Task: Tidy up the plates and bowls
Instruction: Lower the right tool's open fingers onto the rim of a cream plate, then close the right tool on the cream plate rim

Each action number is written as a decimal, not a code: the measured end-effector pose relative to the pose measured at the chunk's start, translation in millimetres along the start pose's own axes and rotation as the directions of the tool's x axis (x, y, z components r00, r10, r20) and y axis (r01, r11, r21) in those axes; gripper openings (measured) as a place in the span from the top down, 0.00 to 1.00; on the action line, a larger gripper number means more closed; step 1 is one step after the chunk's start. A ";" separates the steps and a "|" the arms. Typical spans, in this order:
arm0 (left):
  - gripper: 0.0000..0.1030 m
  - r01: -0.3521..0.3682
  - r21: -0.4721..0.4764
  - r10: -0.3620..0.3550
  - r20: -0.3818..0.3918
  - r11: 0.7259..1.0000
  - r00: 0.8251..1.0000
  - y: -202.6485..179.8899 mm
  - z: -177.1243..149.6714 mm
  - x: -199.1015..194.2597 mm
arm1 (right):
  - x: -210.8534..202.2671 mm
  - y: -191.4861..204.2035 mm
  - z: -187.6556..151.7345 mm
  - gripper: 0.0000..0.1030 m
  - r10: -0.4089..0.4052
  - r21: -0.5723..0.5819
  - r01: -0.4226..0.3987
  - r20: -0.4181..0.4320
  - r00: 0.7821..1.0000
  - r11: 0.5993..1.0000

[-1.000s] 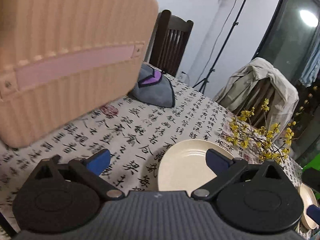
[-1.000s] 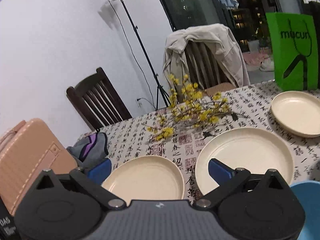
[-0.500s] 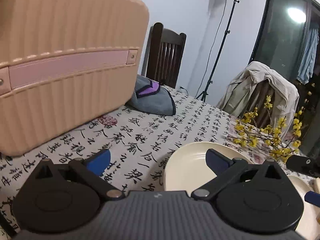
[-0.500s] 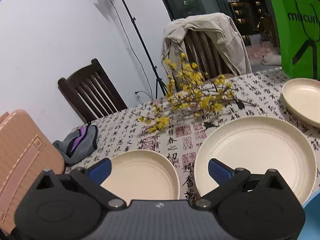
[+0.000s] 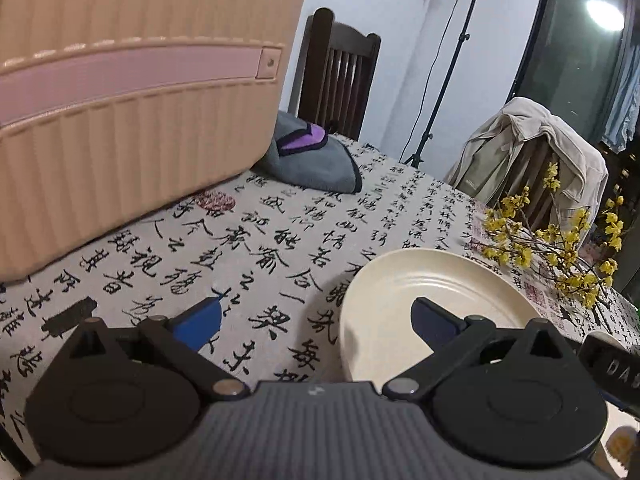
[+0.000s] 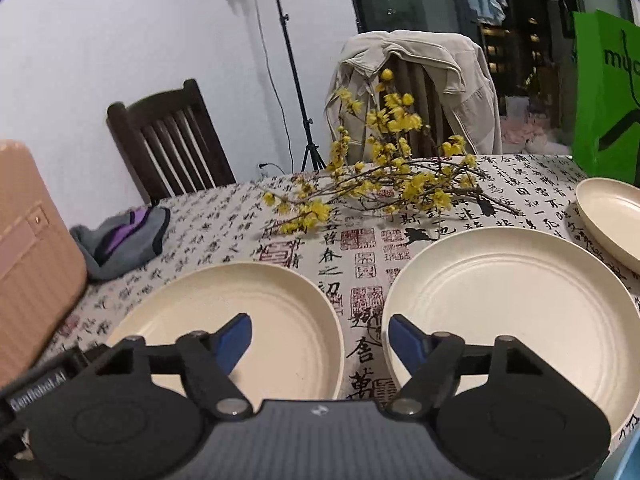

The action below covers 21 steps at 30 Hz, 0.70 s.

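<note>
On the worktop [image 6: 224, 220], around the spray of yellow blossoms [image 6: 384, 184] as our landmark, we see three cream plates, all bare inside: the left plate [image 6: 256, 320] and the large plate [image 6: 516, 312] sit just in front of the spray, side by side but apart; a third plate [image 6: 612, 216] lies to its right. Our right tongs [image 6: 320, 334] are closing over the gap between the two near plates, pinching nothing. Our left tongs [image 5: 316, 318] stand spread, gripping nothing, straddling the left plate's [image 5: 420, 300] edge.
</note>
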<state>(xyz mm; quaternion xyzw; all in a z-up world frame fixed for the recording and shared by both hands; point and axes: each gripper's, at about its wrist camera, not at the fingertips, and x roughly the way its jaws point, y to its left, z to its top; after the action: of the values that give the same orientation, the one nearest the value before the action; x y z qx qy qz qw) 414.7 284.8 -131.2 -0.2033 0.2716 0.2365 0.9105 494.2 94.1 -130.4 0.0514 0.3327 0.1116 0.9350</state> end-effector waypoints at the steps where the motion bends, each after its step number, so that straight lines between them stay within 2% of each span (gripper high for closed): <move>1: 0.00 0.002 -0.004 -0.002 -0.003 1.000 1.000 0.8 0.0 0.4 | 0.6 1.2 -1.3 0.30 -0.004 -0.011 0.004 0.006 1.000 1.000; 3: 0.03 0.008 -0.005 -0.008 -0.010 1.000 1.000 1.0 0.8 0.7 | 0.8 4.7 -3.9 0.35 -0.018 -0.050 0.020 0.028 0.999 0.999; 5: 0.03 0.007 -0.009 -0.007 -0.007 1.000 1.000 1.2 0.6 -0.9 | 1.4 5.9 -5.0 0.35 -0.024 -0.064 0.027 0.036 0.999 0.998; 8: 0.03 -0.004 0.000 0.004 0.000 1.000 1.000 -0.3 0.1 -1.4 | 1.3 5.3 -4.4 0.43 -0.004 -0.074 0.007 0.046 0.999 0.997; 11: 0.03 -0.011 0.011 0.011 0.005 1.000 1.000 -2.3 -0.6 -2.4 | 1.1 5.4 -3.8 0.44 0.025 -0.071 -0.022 0.041 0.999 0.997; 15: 0.04 -0.013 0.021 0.013 0.005 1.000 1.000 -4.7 -1.5 -2.7 | 8.8 6.8 -6.2 0.51 0.031 -0.077 -0.031 0.000 1.000 0.997; 18: 0.07 -0.009 0.026 0.009 -0.006 1.000 1.000 -6.3 -2.3 -1.5 | 17.5 4.3 -8.6 0.57 0.034 -0.067 -0.037 -0.039 0.999 0.997; 21: 0.18 0.006 0.025 -0.005 -0.023 1.000 1.000 -6.1 -2.7 0.9 | 21.8 4.0 -11.4 0.63 0.041 -0.064 -0.044 -0.053 0.998 0.997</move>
<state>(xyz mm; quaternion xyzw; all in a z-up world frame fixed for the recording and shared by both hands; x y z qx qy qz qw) 417.6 278.8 -132.3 -0.1954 0.2844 0.2281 0.9104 502.6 103.5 -151.9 0.0249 0.3517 0.1437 0.9247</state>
